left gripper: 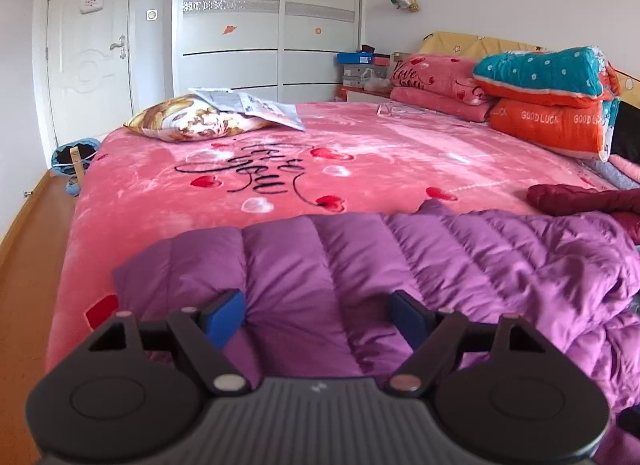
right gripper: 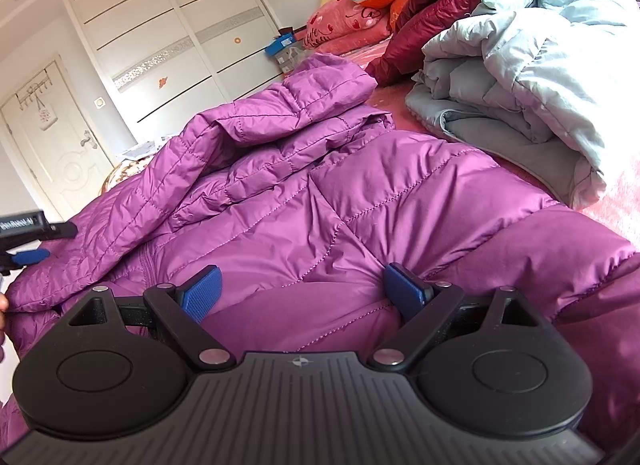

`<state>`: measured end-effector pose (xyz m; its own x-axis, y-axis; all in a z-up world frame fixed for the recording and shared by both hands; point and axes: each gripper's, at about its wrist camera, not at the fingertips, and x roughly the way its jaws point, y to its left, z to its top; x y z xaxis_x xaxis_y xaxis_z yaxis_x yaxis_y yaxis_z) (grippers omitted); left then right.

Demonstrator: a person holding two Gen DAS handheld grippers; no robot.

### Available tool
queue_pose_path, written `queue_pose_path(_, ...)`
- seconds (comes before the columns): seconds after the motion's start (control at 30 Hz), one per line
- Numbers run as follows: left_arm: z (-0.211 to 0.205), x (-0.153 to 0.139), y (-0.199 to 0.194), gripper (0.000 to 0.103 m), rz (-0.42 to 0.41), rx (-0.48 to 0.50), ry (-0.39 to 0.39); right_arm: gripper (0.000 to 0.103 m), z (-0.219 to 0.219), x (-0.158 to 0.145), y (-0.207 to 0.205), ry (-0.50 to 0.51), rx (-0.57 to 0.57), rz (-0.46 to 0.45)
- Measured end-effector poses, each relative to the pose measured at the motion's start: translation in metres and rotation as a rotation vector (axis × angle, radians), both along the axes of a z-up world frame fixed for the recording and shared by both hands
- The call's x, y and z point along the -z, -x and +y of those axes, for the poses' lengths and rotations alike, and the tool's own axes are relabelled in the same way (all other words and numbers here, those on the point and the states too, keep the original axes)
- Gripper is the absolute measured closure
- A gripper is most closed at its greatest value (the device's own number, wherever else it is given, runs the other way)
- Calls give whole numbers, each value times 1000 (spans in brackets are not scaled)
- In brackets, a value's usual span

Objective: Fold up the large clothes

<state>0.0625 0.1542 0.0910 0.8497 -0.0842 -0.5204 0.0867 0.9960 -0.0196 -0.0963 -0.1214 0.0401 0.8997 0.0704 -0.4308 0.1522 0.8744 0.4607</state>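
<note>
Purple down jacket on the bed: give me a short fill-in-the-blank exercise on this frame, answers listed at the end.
1. The purple down jacket lies on a bedspread whose main colour is ____.
2. Both the left gripper and the right gripper have their jaws ____, with jacket fabric lying between them.
3. Beside the jacket, in the right wrist view, is a crumpled coat coloured pale ____.
4. On the patterned pillow rest some ____.

Answers: pink; open; blue; papers
</note>
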Motion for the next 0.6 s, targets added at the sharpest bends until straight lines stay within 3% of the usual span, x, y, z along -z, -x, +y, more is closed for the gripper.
queue_pose_path(0.17,0,15,-3,21,3,17,-37,0,0,-1,-2,-3,-4,10)
queue_pose_path(0.33,5,20,-11,20,11,35,-17,0,0,-11,-7,10,-4,72)
queue_pose_path(0.47,4,23,-14,19,22,42,0,0,2,-35,-12,54,52,130)
queue_pose_path(0.6,4,26,-19,18,38,54,5,0,8,-76,-21,96,56,71)
